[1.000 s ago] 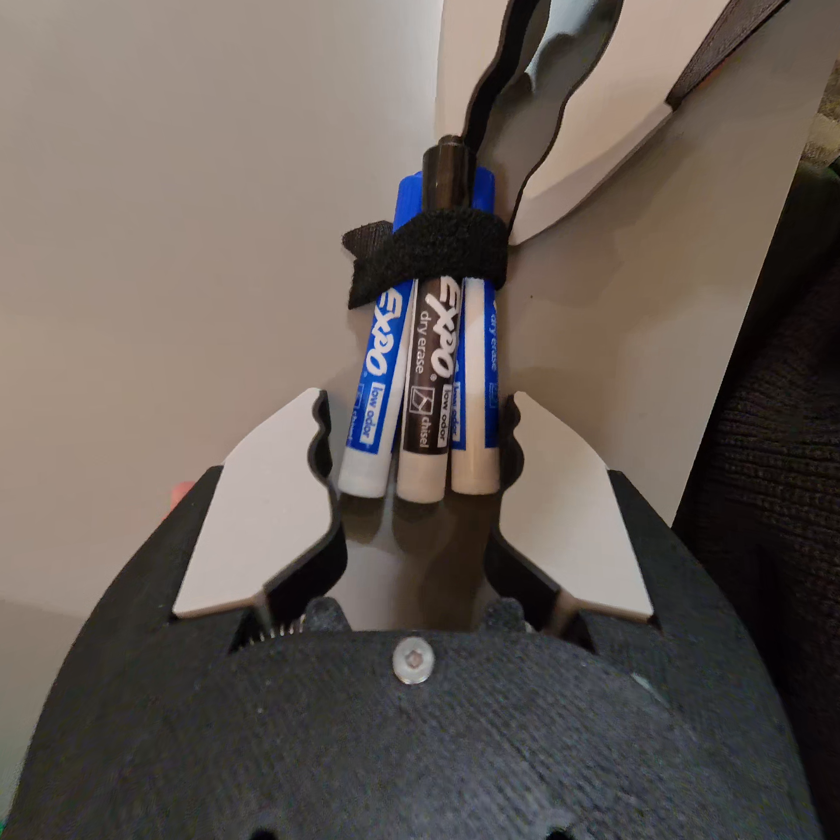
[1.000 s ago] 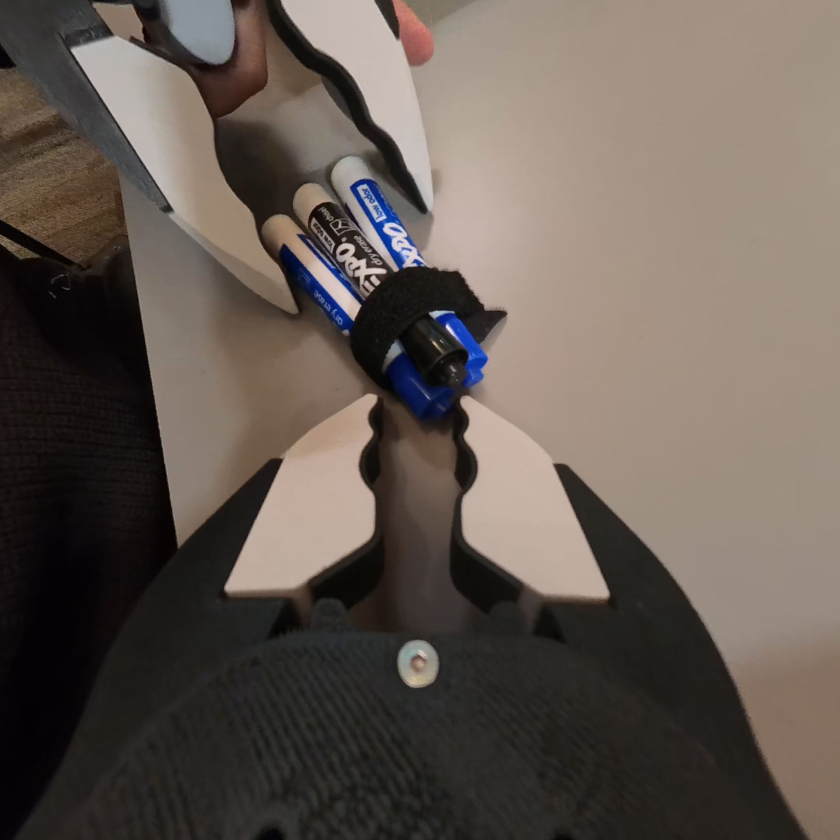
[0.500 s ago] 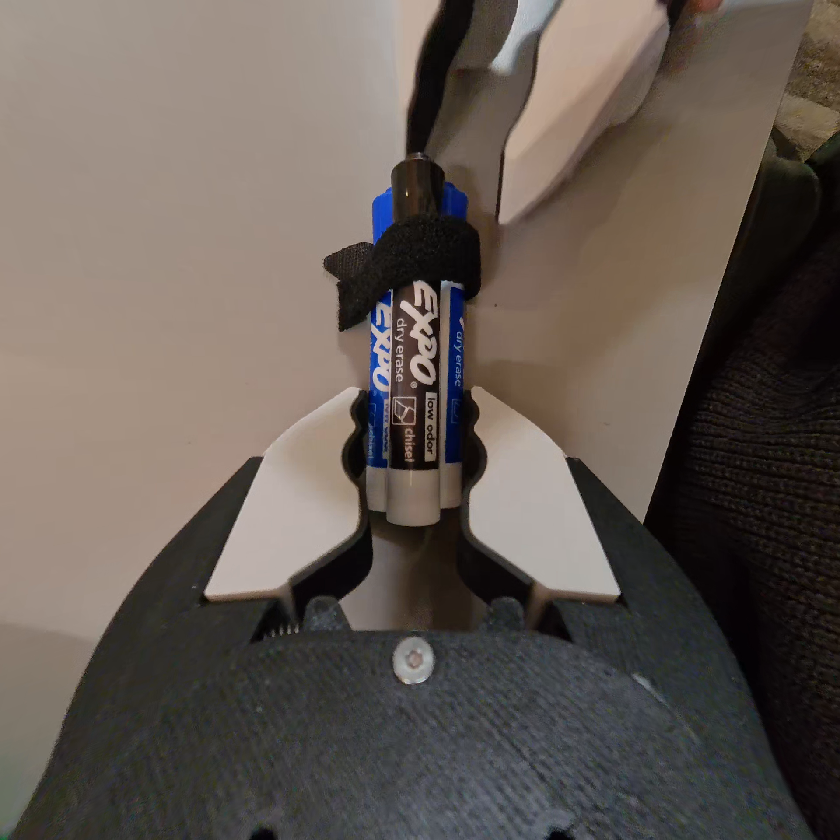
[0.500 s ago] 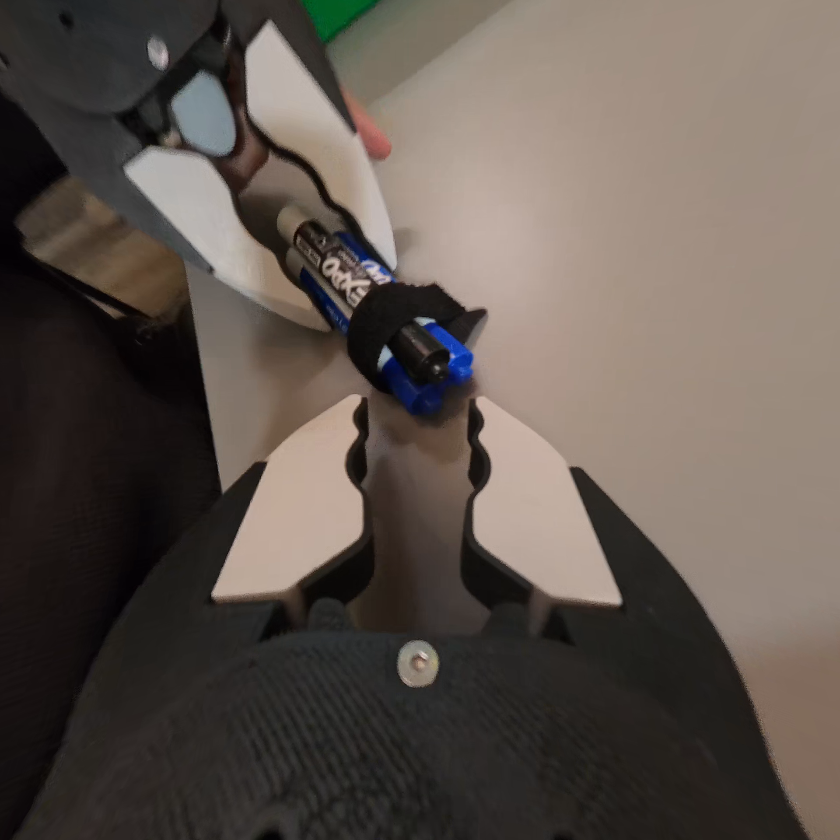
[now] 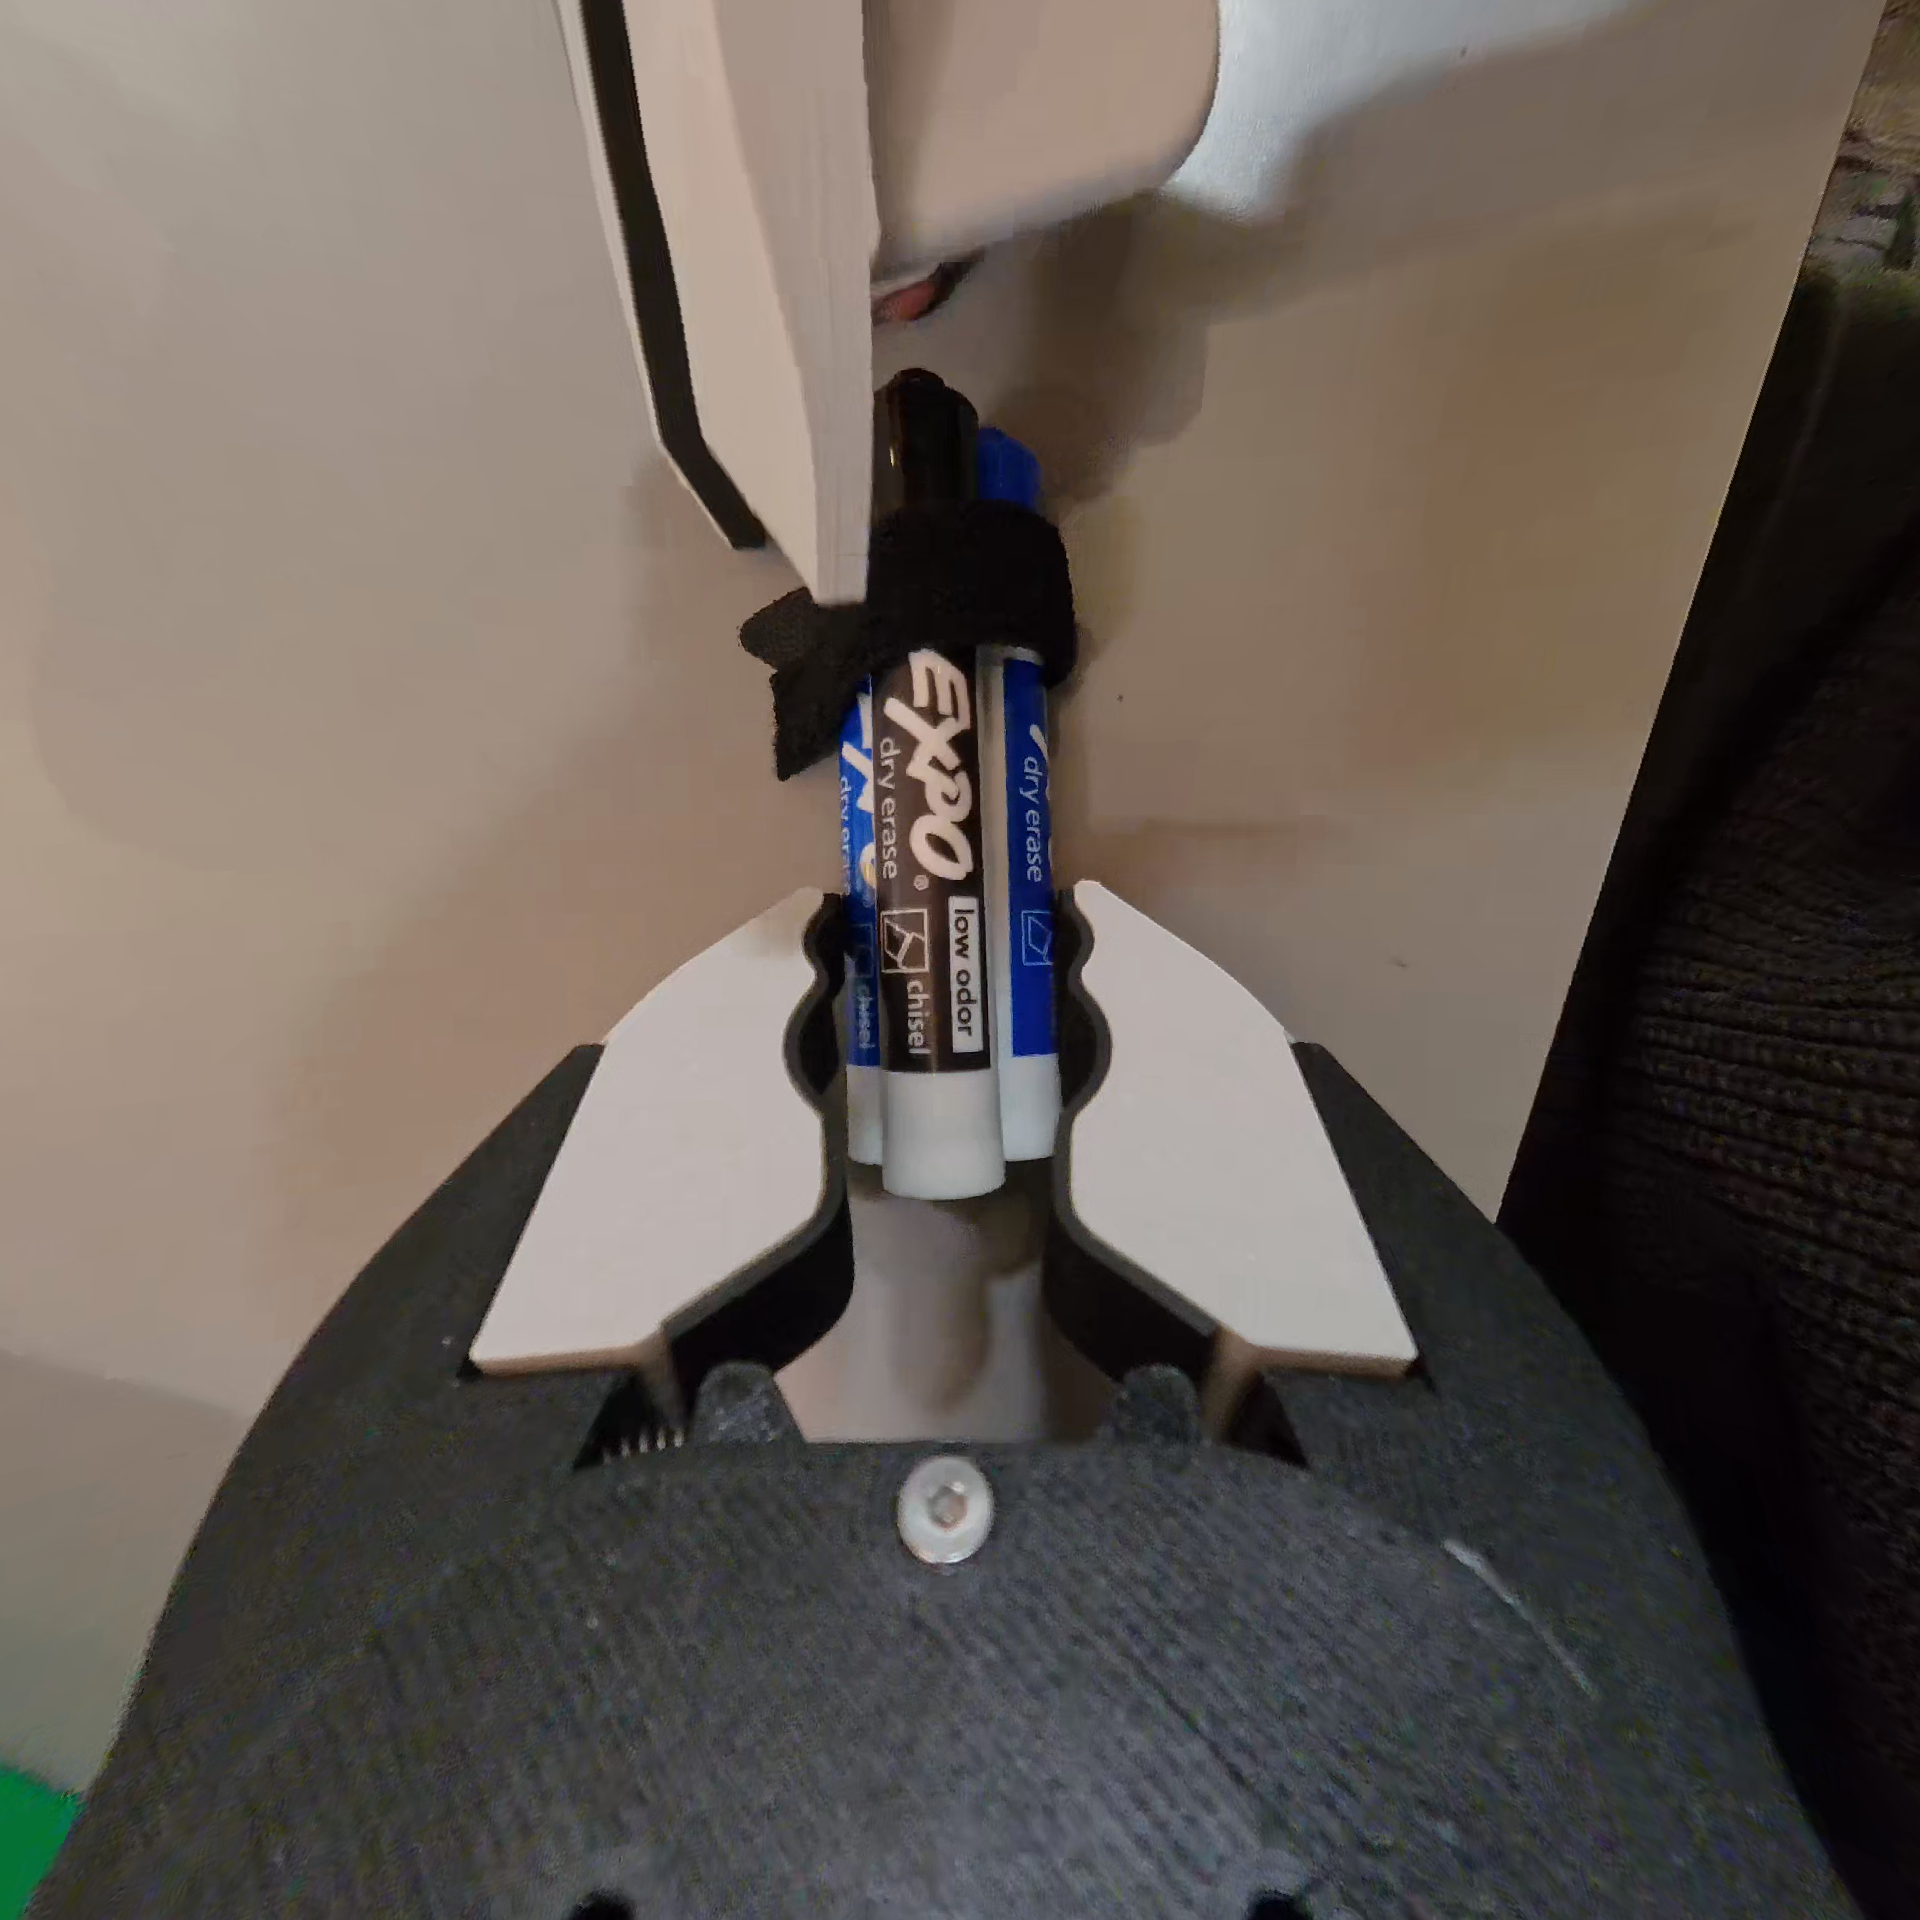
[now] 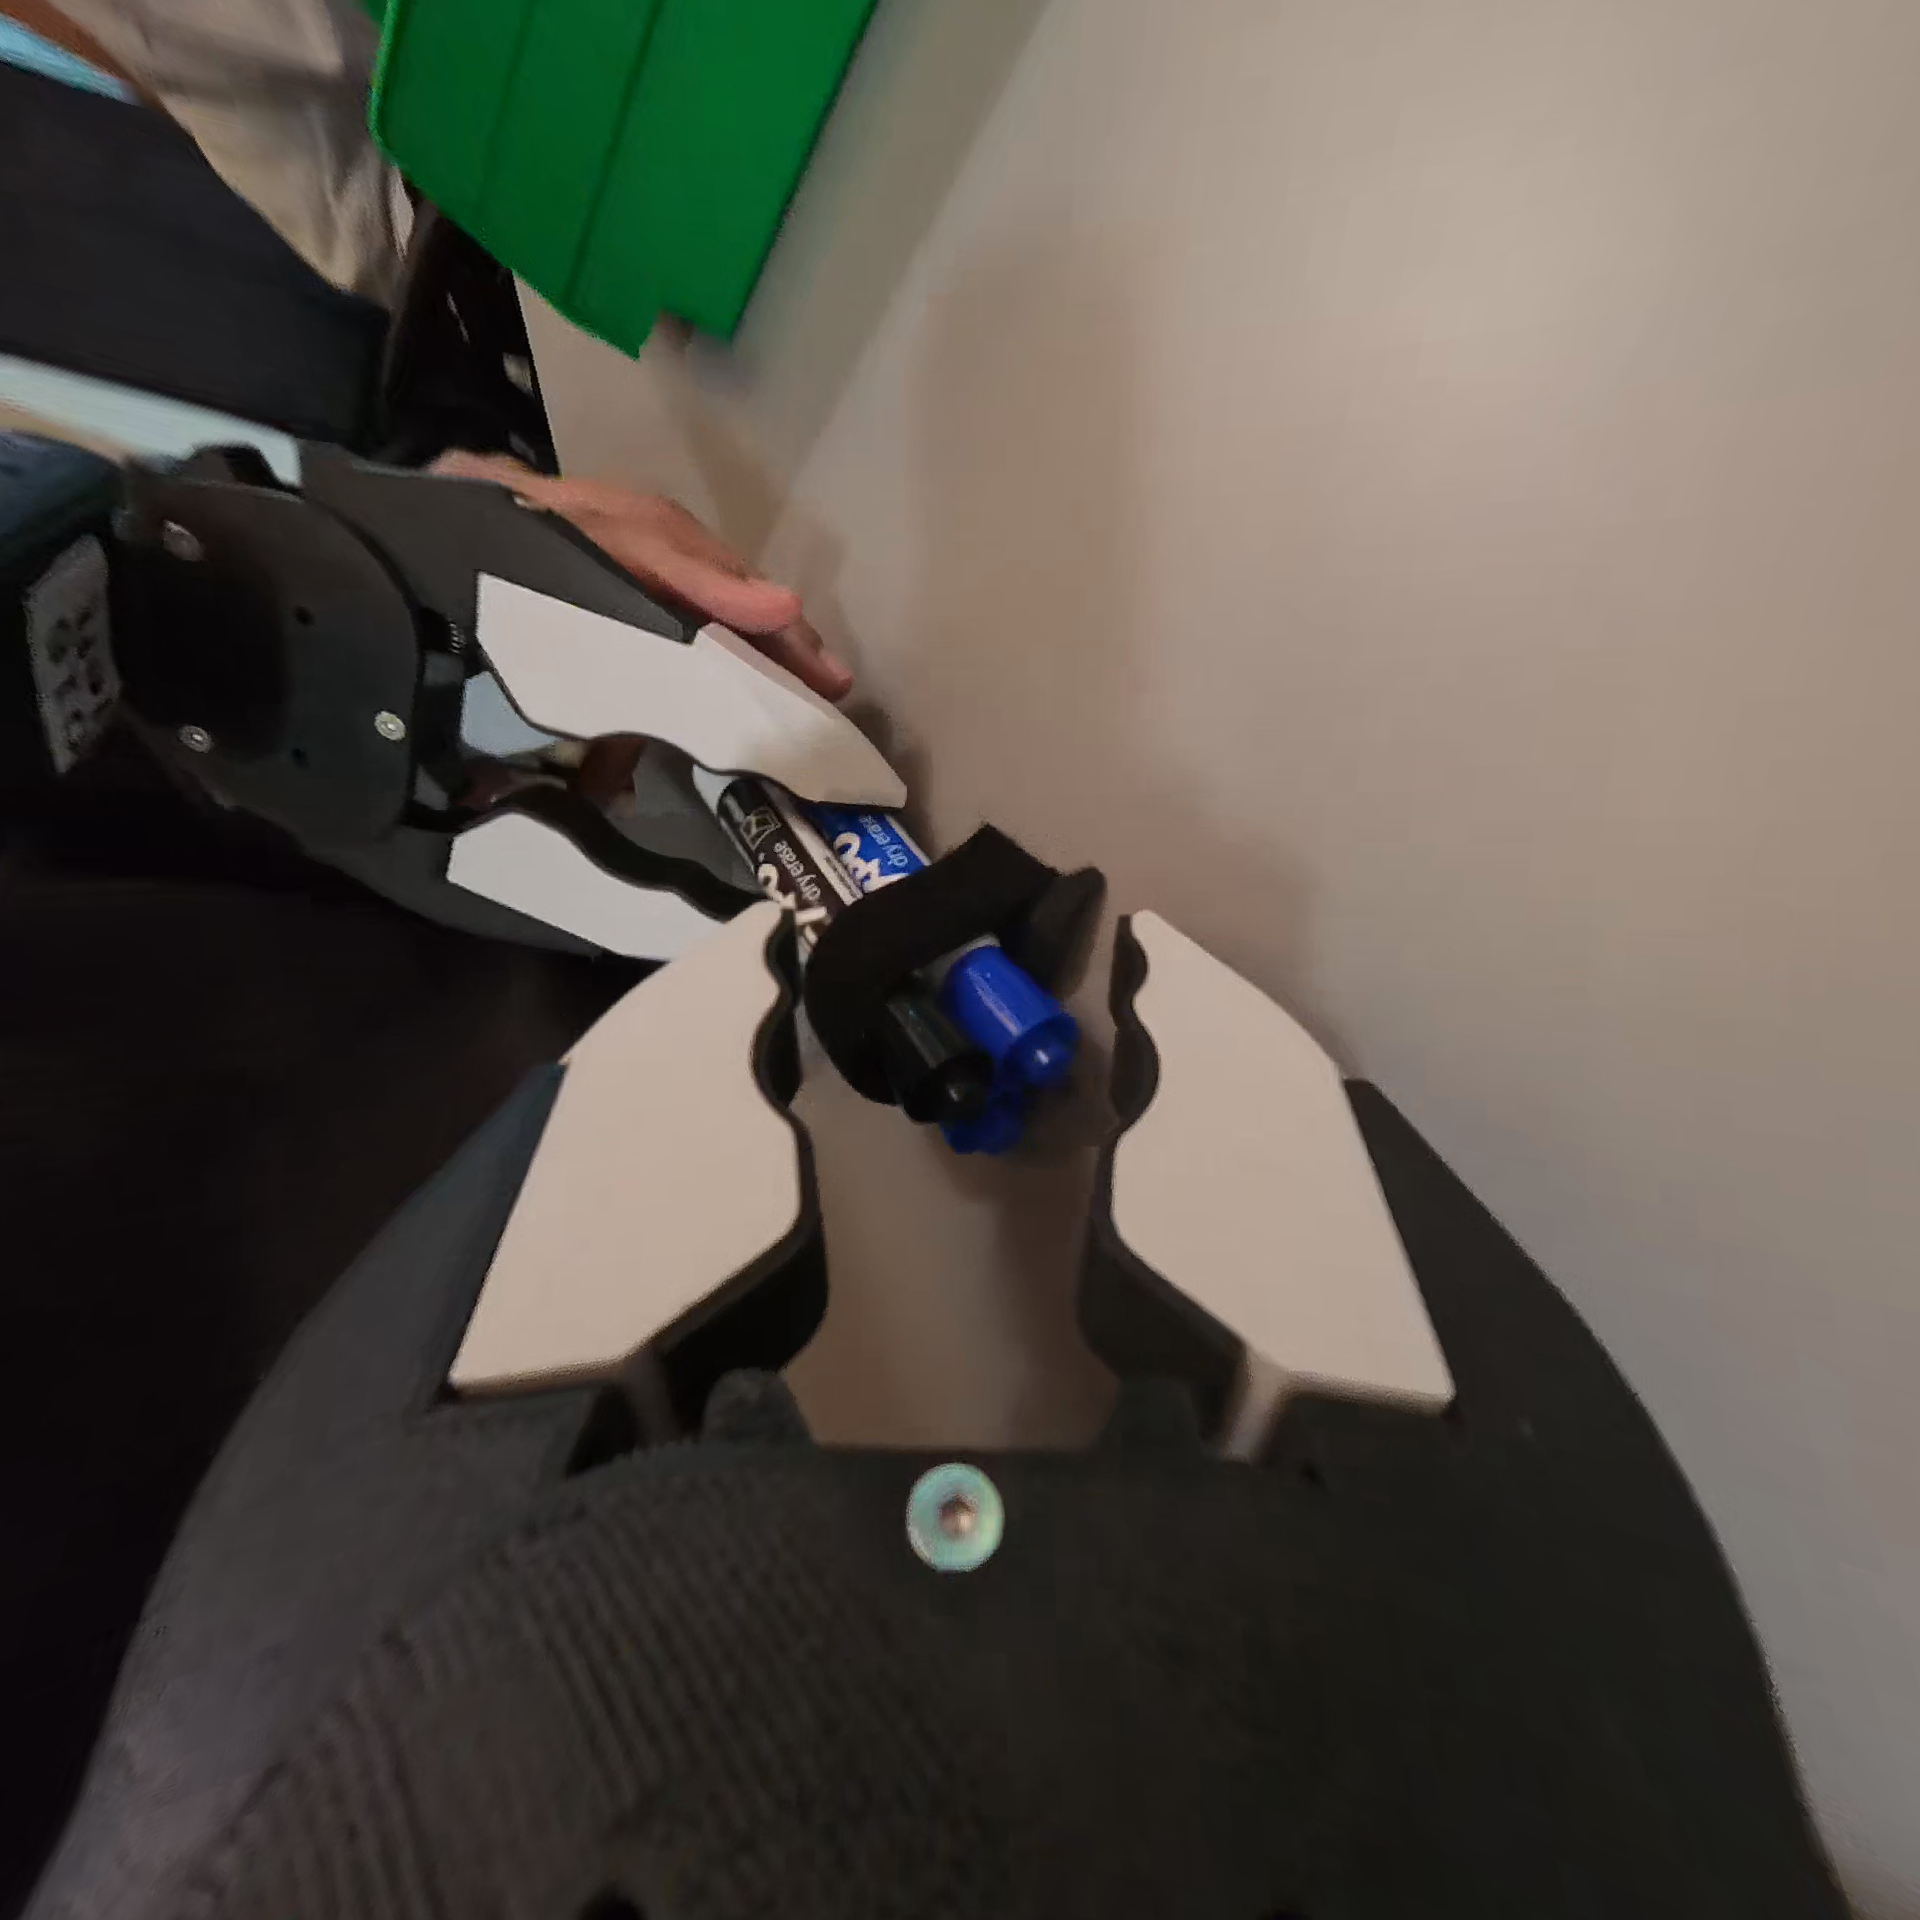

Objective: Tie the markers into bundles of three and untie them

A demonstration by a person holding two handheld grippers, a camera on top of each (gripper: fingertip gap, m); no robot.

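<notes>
A bundle of three dry-erase markers (image 5: 930,831), one black and two blue, is bound near the caps by a black hook-and-loop strap (image 5: 966,592). My left gripper (image 5: 951,935) is shut on the bundle's white tail ends and holds it over the beige table (image 5: 312,623). In the left wrist view my right gripper is turned on its side, and its near finger (image 5: 758,312) touches the strap's loose tab. In the right wrist view my right gripper (image 6: 951,935) is open, with the capped ends (image 6: 987,1018) and strap (image 6: 904,935) between its jaws. The left gripper (image 6: 800,842) shows beyond.
The table's edge (image 5: 1662,623) runs down the right of the left wrist view, with dark knit clothing (image 5: 1818,935) beyond it. A person's hand (image 6: 727,603) holds the left gripper. A green folded sheet (image 6: 623,156) lies at the far end. The gap from one gripper's tips to the other's is roughly 6 centimeters.
My left gripper closed on the markers' tail ends. My right gripper rolled onto its side and moved forward, so the capped ends and strap now sit between its open fingers.
</notes>
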